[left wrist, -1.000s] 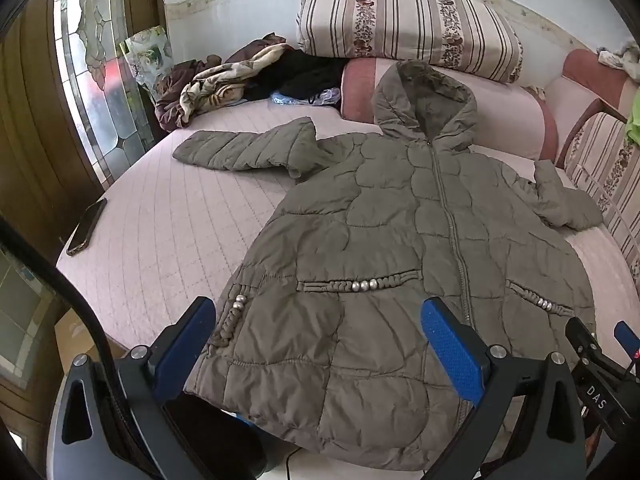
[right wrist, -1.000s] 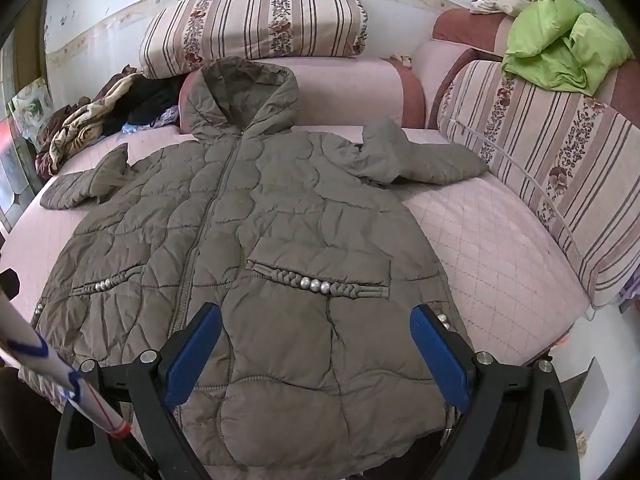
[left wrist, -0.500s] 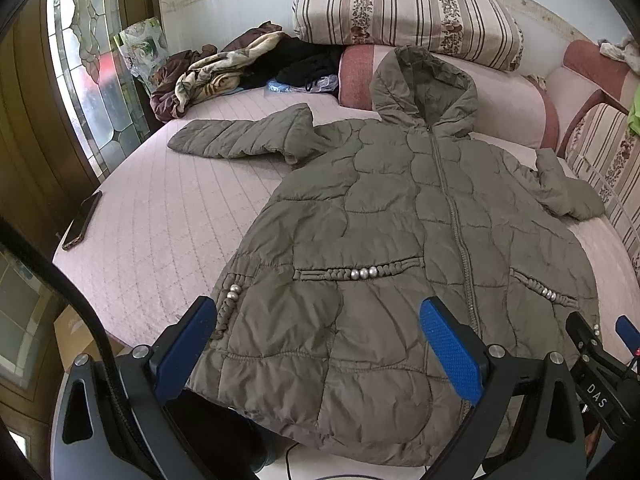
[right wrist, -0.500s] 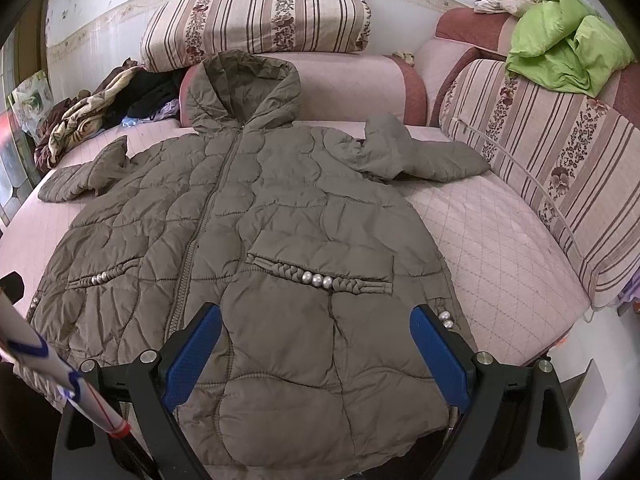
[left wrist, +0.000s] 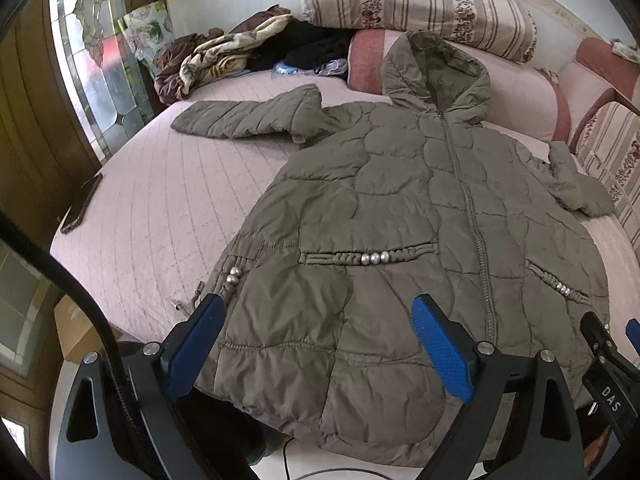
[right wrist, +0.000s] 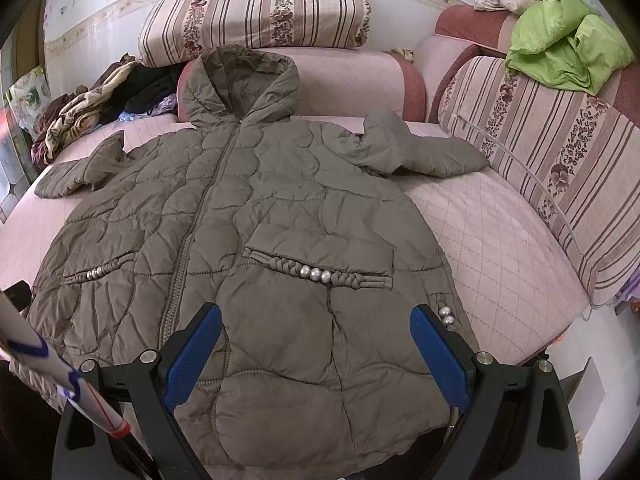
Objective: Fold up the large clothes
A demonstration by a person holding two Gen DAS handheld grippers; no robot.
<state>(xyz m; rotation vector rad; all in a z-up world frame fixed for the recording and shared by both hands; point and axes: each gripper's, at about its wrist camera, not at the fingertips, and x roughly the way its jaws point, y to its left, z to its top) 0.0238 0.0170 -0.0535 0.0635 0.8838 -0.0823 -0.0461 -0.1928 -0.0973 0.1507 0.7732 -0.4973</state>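
One olive coat [left wrist: 400,240] covers bed [left wrist: 152,216].

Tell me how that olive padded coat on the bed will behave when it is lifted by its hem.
The coat looks puffy and quilted, so probably floppy yet bulky, sagging between grip points. Its smooth shell may slip. The spread sleeves would likely dangle and drag.
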